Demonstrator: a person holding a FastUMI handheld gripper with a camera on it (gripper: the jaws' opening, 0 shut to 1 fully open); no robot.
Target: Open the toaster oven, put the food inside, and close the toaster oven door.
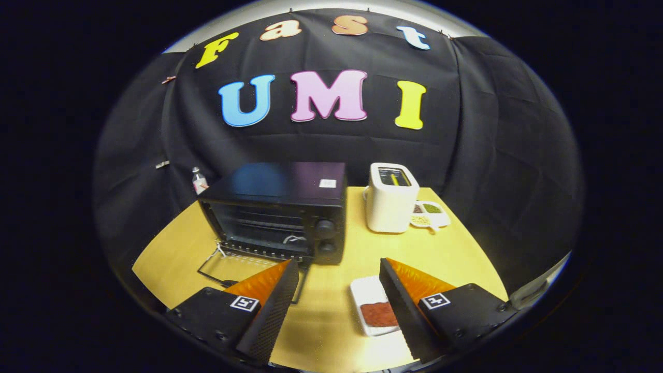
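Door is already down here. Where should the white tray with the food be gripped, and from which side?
Grip the white tray by its long edges, from above. It lies flat on the table, long edges roughly in line with the fingers. The hand-held gripper is open and wide enough to straddle it; the tray sits beside the right finger.

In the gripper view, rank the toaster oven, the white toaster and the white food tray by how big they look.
1. toaster oven
2. white toaster
3. white food tray, though it lies nearer the camera, beside the open gripper.
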